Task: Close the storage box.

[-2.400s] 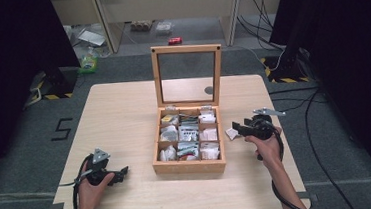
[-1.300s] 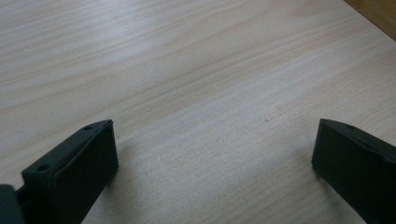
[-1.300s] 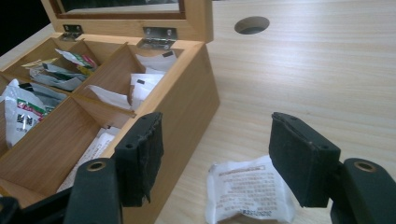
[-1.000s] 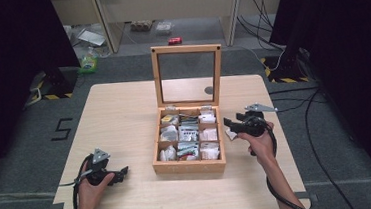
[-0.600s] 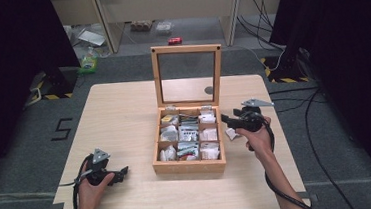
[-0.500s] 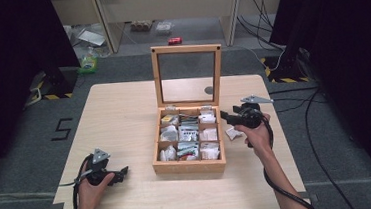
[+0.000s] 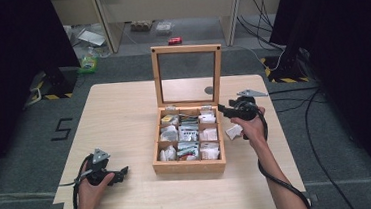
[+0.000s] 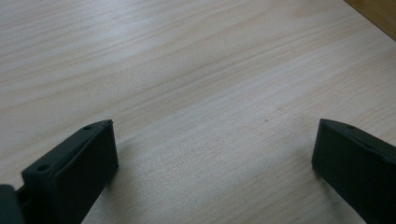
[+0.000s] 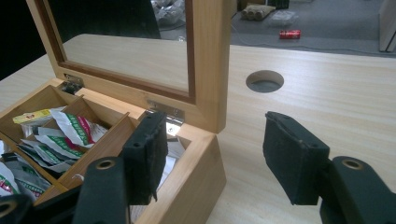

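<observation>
Writing on the sachets in the wooden tea box (image 7: pixel 190 165), centre of the high view, is too small to read. Right tongs (image 7: pixel 222 110), jaws spread and just closing somewhat, hover empty at its upper right corner. Left tongs (image 7: pixel 123 171), spread, rest on the counter (image 7: pixel 124 119) lower left.

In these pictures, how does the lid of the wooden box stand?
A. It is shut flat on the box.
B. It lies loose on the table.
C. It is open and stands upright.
C: the lid stands upright at the back edge of the wooden box, on its hinges, with the packets uncovered.
</observation>
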Action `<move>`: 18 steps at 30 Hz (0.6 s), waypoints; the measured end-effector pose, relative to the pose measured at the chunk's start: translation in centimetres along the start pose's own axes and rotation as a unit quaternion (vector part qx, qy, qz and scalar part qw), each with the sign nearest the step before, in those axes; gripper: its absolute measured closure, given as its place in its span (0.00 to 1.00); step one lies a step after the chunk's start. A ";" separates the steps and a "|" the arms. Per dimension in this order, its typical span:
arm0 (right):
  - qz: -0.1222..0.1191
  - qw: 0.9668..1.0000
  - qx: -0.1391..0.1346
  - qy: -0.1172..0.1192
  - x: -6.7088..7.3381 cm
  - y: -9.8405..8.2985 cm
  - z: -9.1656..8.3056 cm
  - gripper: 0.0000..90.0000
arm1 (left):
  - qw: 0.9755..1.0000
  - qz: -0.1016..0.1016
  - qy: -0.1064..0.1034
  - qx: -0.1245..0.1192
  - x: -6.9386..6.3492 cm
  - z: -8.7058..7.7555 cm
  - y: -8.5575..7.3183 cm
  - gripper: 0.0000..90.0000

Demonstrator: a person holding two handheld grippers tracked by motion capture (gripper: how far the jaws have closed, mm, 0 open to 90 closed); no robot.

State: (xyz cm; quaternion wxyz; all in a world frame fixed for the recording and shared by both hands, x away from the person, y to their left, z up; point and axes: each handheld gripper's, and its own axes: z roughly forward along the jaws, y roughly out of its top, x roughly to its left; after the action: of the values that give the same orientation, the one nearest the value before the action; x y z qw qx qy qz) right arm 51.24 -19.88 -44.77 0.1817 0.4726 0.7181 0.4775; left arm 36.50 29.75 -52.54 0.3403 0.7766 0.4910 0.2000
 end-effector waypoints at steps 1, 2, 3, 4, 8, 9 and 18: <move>-0.003 1.000 0.001 0.001 0.0 0.1 0.2 0.49 | 1.000 0.000 0.000 0.000 0.0 0.0 0.0 0.00; -0.009 1.000 0.002 0.000 0.0 0.2 0.2 0.50 | 1.000 0.000 0.000 0.000 0.0 0.0 0.0 0.00; -0.012 1.000 0.002 0.000 0.0 0.3 0.3 0.51 | 1.000 0.000 0.000 0.001 0.0 0.0 0.0 0.00; -0.013 1.000 0.002 -0.002 0.0 0.4 0.3 0.52 | 1.000 0.000 0.000 0.000 0.0 0.0 0.0 0.00; -0.016 1.000 0.006 -0.002 -0.1 0.7 0.6 0.55 | 1.000 0.000 0.000 0.000 0.0 0.0 0.0 0.00; -0.018 1.000 0.005 -0.001 -0.1 0.8 0.8 0.56 | 1.000 0.000 0.000 0.000 0.0 0.0 0.0 0.00; -0.030 0.999 0.012 -0.007 0.2 1.4 2.1 0.58 | 1.000 0.000 0.000 0.000 0.0 0.0 0.0 0.00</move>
State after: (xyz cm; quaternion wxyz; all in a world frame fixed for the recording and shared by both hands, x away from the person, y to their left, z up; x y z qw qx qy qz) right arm 53.40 -18.51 -44.56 0.1953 0.4564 0.7365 0.4595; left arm 36.50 29.75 -52.54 0.3400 0.7767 0.4911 0.1999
